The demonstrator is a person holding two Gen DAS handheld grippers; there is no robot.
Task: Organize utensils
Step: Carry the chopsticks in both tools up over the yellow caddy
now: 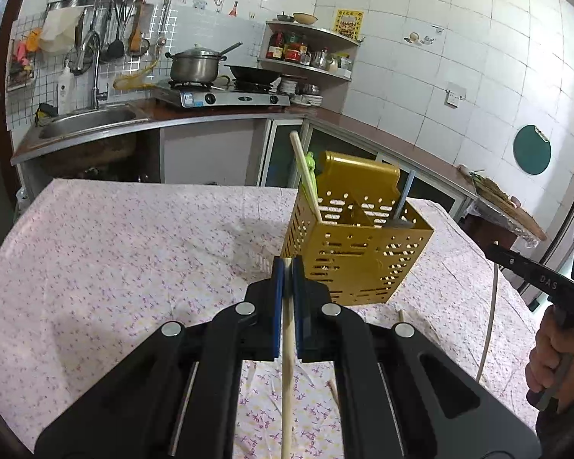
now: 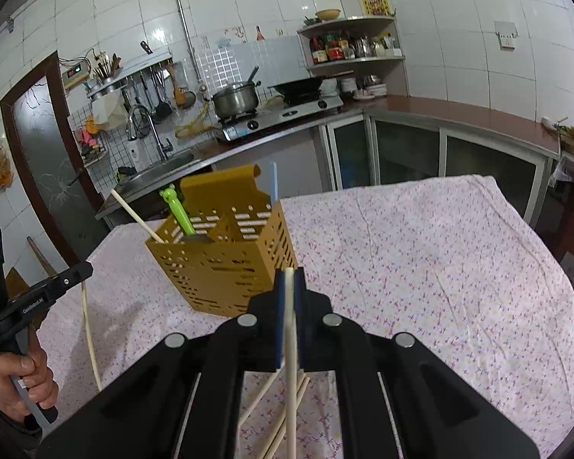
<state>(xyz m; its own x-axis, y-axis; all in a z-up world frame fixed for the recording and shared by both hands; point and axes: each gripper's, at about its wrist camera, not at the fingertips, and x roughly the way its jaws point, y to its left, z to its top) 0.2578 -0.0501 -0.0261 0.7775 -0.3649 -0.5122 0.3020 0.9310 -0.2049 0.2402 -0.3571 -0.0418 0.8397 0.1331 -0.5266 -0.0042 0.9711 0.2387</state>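
A yellow perforated utensil holder (image 1: 356,244) (image 2: 225,264) stands on the floral tablecloth. In it are one wooden chopstick (image 1: 306,176), a green utensil (image 2: 178,210) and a blue-handled piece (image 2: 274,183). My left gripper (image 1: 287,264) is shut on a wooden chopstick (image 1: 287,363) that hangs down, just before the holder's near left corner. My right gripper (image 2: 289,273) is shut on another chopstick (image 2: 291,363), near the holder's right front. Each gripper also shows at the edge of the other's view, its chopstick dangling (image 1: 490,325) (image 2: 90,336). Loose chopsticks (image 2: 260,394) (image 1: 401,315) lie on the cloth below.
The table (image 1: 114,248) carries a pink floral cloth. Behind it runs a kitchen counter with a sink (image 1: 88,122), a gas stove with a pot (image 1: 195,65) and a wok (image 1: 252,72), and a corner shelf (image 2: 356,49). A person's hands (image 1: 551,359) (image 2: 23,378) hold the grippers' handles.
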